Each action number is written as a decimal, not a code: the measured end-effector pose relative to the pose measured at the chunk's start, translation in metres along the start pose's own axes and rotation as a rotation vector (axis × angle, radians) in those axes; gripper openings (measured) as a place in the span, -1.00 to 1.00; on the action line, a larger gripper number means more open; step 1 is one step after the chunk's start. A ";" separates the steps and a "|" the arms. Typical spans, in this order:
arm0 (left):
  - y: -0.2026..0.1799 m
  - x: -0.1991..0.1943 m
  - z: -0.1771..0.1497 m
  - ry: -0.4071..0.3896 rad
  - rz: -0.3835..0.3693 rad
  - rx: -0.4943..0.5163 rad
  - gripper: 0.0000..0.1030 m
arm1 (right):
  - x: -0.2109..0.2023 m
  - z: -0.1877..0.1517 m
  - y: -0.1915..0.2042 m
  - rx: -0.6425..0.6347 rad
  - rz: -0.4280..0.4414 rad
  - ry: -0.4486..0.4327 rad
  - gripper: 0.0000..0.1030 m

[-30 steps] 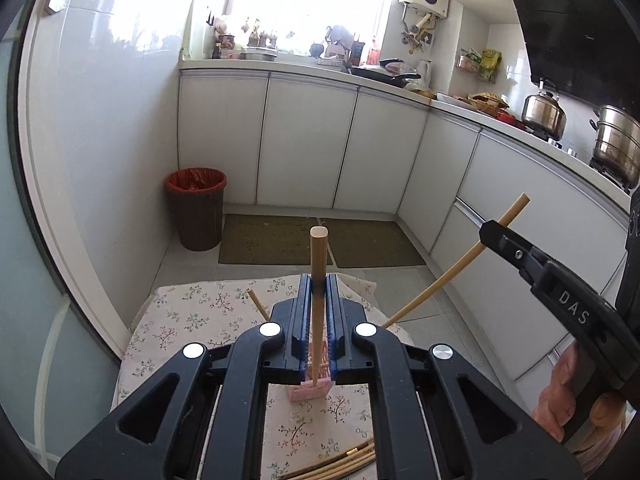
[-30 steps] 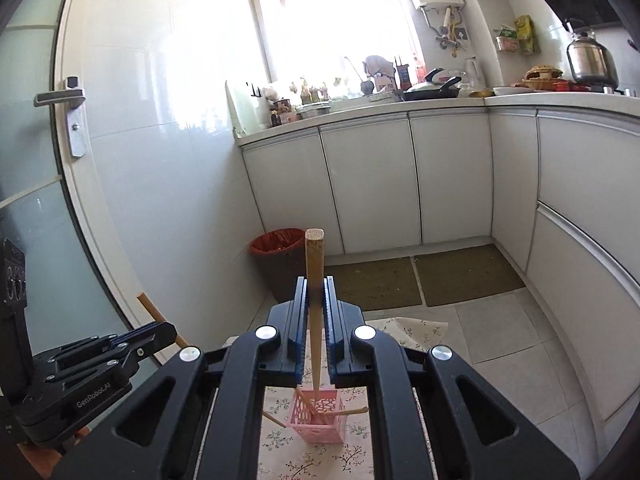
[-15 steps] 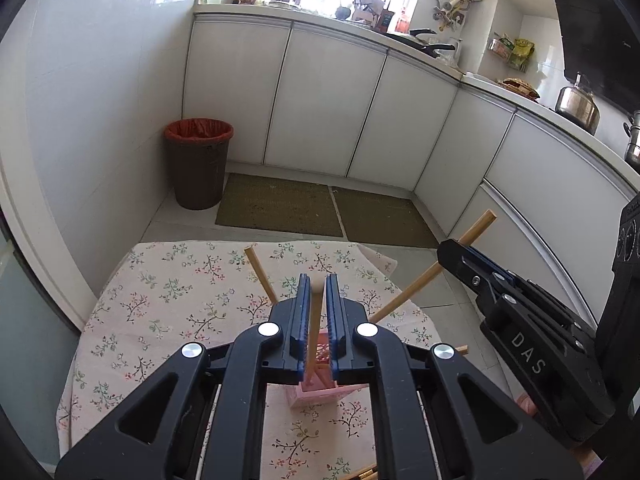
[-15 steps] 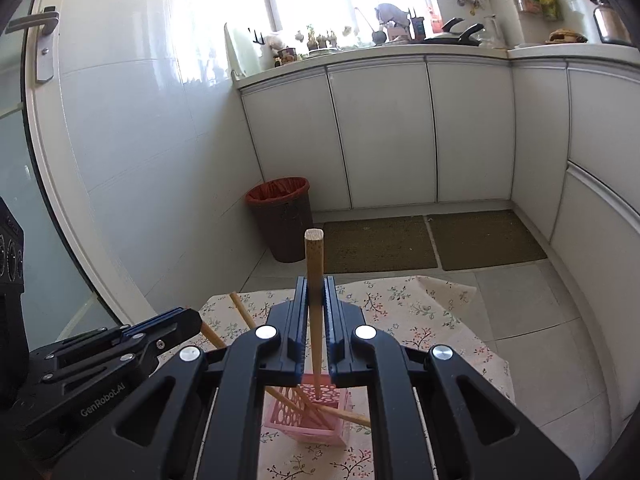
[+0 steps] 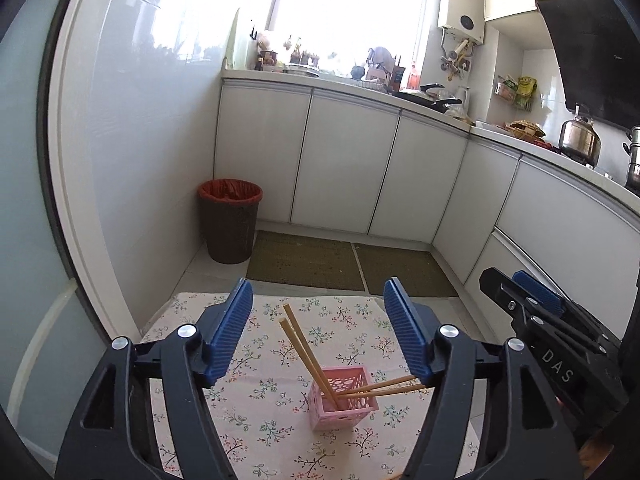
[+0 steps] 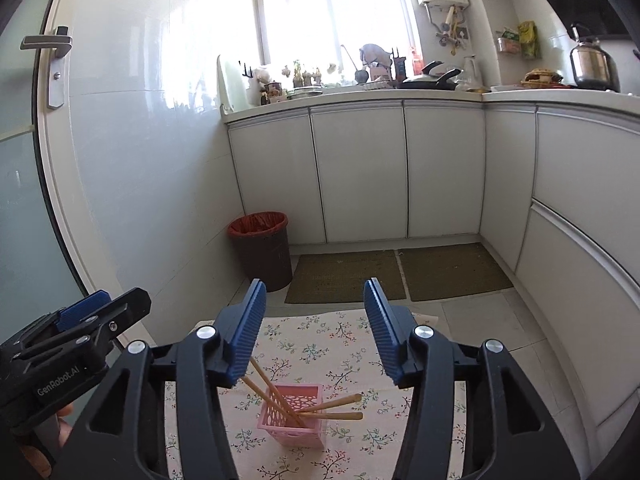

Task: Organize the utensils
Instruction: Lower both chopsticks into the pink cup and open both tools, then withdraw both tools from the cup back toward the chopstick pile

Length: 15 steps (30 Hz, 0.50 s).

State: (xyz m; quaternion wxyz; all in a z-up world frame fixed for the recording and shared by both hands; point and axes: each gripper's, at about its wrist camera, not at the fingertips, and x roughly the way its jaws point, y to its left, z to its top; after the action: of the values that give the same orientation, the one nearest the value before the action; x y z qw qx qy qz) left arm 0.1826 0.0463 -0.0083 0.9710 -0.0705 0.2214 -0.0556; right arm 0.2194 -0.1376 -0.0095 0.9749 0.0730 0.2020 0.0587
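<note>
A small pink perforated basket (image 5: 344, 402) stands on a table with a floral cloth (image 5: 256, 364). Several wooden chopsticks (image 5: 306, 354) stand in it; two lean left and two lean right. My left gripper (image 5: 320, 332) is open and empty, above and in front of the basket. My right gripper (image 6: 316, 332) is open and empty above the same basket (image 6: 292, 416) and its chopsticks (image 6: 332, 408). Each gripper shows at the edge of the other's view: the right one (image 5: 532, 304) and the left one (image 6: 88, 312).
A brown bin with a red liner (image 5: 230, 220) stands on the floor by the white wall. White cabinets (image 5: 344, 168) run along the back and right. Two mats (image 5: 308, 260) lie on the floor. More chopstick tips (image 5: 394, 474) lie at the near table edge.
Both grippers were shut on a chopstick each; now both have opened, and the two chopsticks stand in the pink basket. Both grippers have risen and tilted back.
</note>
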 end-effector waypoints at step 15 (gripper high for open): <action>-0.003 -0.051 -0.008 -0.059 0.067 0.021 0.86 | -0.067 -0.008 -0.010 0.055 -0.106 -0.107 0.87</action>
State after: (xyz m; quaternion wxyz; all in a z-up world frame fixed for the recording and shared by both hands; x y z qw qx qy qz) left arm 0.1328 0.0492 0.0067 0.9791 -0.0544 0.1944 -0.0232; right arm 0.1557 -0.1565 0.0071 0.9837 0.0917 0.1548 -0.0026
